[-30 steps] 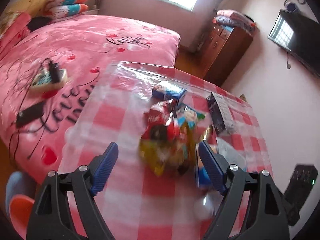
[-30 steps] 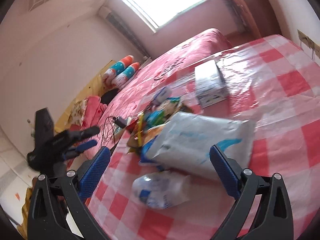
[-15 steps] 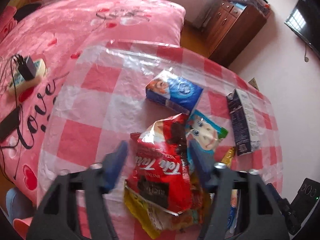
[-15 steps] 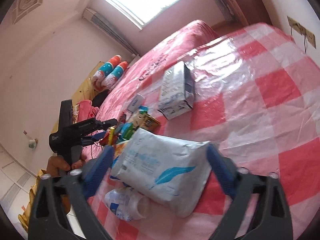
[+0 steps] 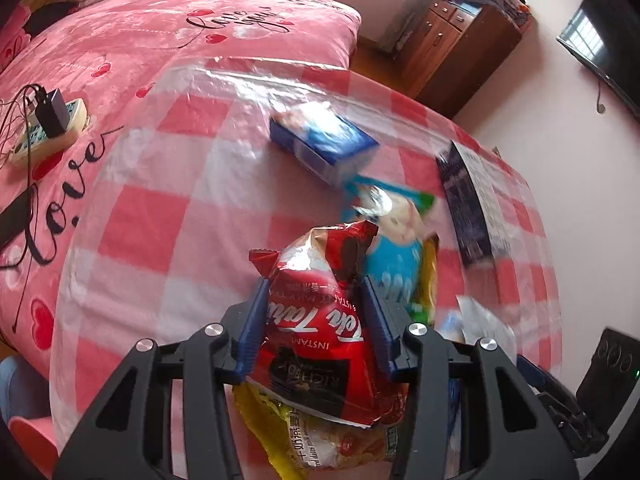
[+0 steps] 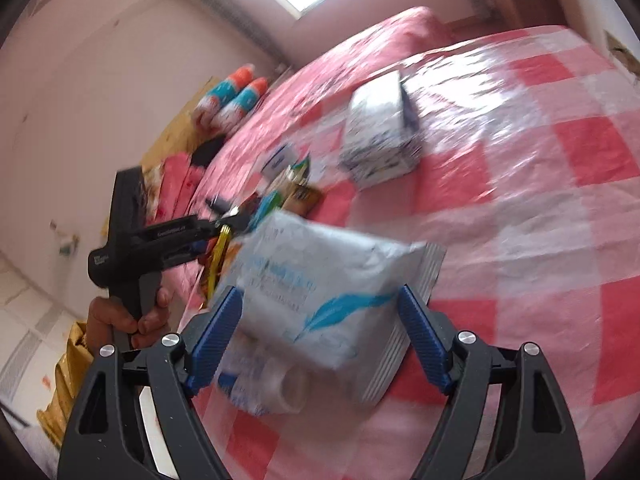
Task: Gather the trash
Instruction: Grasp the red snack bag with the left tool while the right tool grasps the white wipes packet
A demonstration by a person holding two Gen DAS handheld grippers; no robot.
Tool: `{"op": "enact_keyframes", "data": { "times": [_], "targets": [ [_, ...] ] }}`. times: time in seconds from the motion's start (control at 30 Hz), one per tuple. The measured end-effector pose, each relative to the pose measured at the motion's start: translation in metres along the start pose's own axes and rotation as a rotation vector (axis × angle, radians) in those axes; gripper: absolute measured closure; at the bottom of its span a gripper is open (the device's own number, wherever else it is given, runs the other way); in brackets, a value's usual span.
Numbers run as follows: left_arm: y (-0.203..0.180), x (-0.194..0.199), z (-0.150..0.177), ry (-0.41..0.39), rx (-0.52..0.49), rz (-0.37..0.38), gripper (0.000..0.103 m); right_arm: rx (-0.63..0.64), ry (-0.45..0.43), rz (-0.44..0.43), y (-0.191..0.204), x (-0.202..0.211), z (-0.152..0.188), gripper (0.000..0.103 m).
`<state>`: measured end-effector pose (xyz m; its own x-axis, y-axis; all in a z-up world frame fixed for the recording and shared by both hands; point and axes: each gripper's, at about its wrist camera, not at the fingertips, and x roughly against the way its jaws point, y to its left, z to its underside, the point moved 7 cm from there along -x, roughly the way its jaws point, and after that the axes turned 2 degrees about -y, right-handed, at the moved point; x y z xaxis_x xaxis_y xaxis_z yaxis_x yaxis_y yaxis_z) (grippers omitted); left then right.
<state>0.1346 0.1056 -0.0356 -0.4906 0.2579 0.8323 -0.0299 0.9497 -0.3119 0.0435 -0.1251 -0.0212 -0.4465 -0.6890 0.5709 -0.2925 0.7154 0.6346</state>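
A pile of wrappers lies on the red-and-white checked table [image 5: 168, 216]. My left gripper [image 5: 316, 308] is shut on a red instant-drink packet [image 5: 320, 320], which lies over a yellow snack packet [image 5: 320, 440]. A blue cartoon packet [image 5: 392, 248] lies just beyond. My right gripper [image 6: 320, 320] is open, its fingers either side of a white wipes pack with a blue feather [image 6: 328, 280]. A crushed plastic bottle [image 6: 272, 388] lies under that pack. The left gripper also shows in the right wrist view [image 6: 224, 220].
A blue tissue pack [image 5: 324, 140] and a dark carton [image 5: 468, 200] lie farther back on the table. A pink bed [image 5: 160, 40] with a power strip [image 5: 44, 128] stands to the left. A wooden dresser [image 5: 460, 40] stands behind.
My left gripper moved forward over the pile and closed on the red packet. My right gripper moved closer to the white wipes pack and stays open.
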Motion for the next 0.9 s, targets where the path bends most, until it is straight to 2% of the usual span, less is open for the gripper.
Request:
{"op": "enact_keyframes", "data": {
  "times": [0.13,0.23,0.33,0.4,0.47,0.53,0.63,0.7,0.77,0.9],
  "targets": [
    [-0.003,0.011,0.023,0.006,0.001,0.031,0.055,0.095,0.089,-0.041,0.023,-0.001,0.014,0.022],
    [-0.005,0.018,0.034,0.0,-0.002,0.036,0.056,0.174,0.057,-0.028,0.037,0.011,0.012,0.022],
    [-0.008,0.026,0.042,-0.028,-0.027,0.014,0.056,0.267,-0.019,0.051,0.045,0.022,0.005,0.022],
    [-0.008,0.03,0.045,-0.044,-0.026,0.008,0.059,0.352,-0.037,0.127,0.05,0.019,0.005,0.022],
    [-0.007,0.034,0.047,-0.054,-0.015,0.013,0.059,0.378,-0.027,0.177,0.049,0.011,0.003,0.022],
    [-0.004,0.038,0.049,-0.064,-0.012,0.014,0.059,0.387,0.005,0.189,0.045,0.0,0.001,0.022],
    [0.001,0.043,0.05,-0.074,-0.001,0.023,0.059,0.458,0.026,0.242,0.043,-0.016,-0.003,0.022],
    [0.005,0.046,0.05,-0.081,0.007,0.023,0.059,0.483,0.064,0.219,0.04,-0.026,-0.002,0.022],
    [0.01,0.05,0.051,-0.09,0.018,0.029,0.059,0.474,0.058,0.207,0.037,-0.033,-0.007,0.014],
    [0.021,0.06,0.05,-0.111,0.045,0.042,0.059,0.464,0.074,0.148,0.038,-0.041,-0.009,0.008]
  ]
}}
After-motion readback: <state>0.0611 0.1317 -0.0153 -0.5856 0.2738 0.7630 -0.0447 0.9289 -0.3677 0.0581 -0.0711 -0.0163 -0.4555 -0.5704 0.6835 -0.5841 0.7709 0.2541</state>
